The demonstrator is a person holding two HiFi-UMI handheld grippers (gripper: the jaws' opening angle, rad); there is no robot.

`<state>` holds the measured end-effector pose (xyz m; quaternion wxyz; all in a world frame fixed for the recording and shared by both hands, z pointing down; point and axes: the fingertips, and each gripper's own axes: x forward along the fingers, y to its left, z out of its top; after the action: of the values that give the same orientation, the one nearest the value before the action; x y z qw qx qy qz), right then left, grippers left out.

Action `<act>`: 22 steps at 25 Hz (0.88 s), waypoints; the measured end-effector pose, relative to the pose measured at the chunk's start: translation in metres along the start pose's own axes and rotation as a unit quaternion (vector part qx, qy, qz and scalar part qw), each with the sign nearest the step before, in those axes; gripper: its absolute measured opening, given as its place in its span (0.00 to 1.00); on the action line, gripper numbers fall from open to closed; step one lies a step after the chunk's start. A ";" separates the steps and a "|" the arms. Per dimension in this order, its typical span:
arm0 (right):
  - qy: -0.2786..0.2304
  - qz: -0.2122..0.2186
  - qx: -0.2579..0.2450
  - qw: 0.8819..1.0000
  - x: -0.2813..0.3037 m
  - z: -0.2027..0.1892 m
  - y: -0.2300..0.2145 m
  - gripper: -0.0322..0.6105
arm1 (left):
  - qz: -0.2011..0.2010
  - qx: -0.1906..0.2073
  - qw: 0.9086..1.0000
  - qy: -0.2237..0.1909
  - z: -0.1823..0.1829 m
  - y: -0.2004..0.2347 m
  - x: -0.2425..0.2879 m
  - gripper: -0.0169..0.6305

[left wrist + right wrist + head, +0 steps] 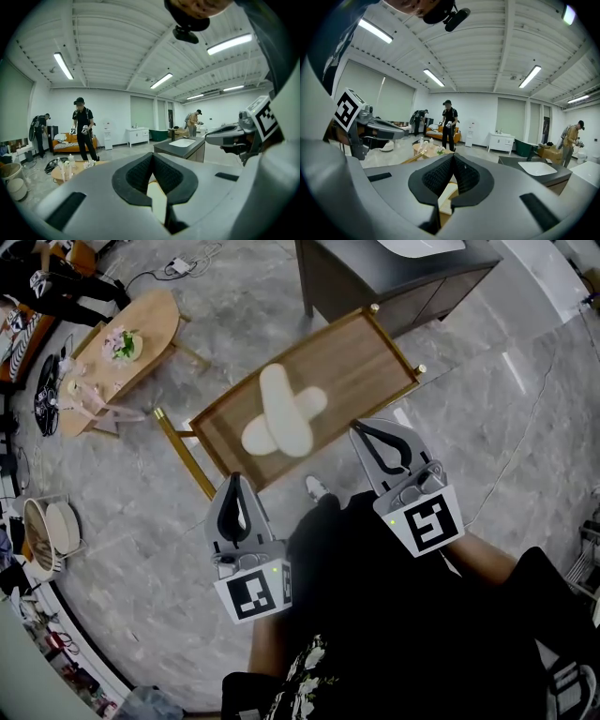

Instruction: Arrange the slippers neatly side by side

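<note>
Closest up in the head view are the left gripper (236, 480) and right gripper (360, 430). Both are held low in front of the person's dark clothes (375, 615), tips aimed toward the wooden table (366, 352) and hovering near its front edge. Two cream slippers (281, 413) lie on that table, crossed, one laid over the other like an X, so not side by side at all. A round side table (155, 320) sits off to the upper left, and a dark cabinet (394, 282) stands past the far edge.

Left gripper view: jaws pressed together with nothing in them. A bit of cream slipper shows past the tips, and the right gripper is off to the side.

Right gripper view: same deal, jaws closed and empty. The slipper and some wood peek out below the tips, and a person in black (449, 123) stands far back.
</note>
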<state>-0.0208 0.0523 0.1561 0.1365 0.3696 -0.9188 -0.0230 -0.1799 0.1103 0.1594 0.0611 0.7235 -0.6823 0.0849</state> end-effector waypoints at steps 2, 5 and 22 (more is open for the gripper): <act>0.003 -0.006 0.001 1.000 0.006 -0.003 -0.001 0.04 | -0.006 -0.001 1.000 0.004 -0.003 0.004 0.006 0.01; 0.005 -0.015 0.007 1.000 0.013 -0.003 -0.005 0.04 | -0.015 0.003 1.000 0.005 -0.001 0.008 0.014 0.01; 0.004 -0.030 -0.017 0.999 0.047 0.003 -0.013 0.04 | -0.051 0.020 0.998 0.018 0.002 0.023 0.043 0.01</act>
<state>-0.0446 0.0105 0.1627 0.1461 0.3943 -0.9063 -0.0413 -0.2007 0.0666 0.1651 0.0629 0.7570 -0.6414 0.1081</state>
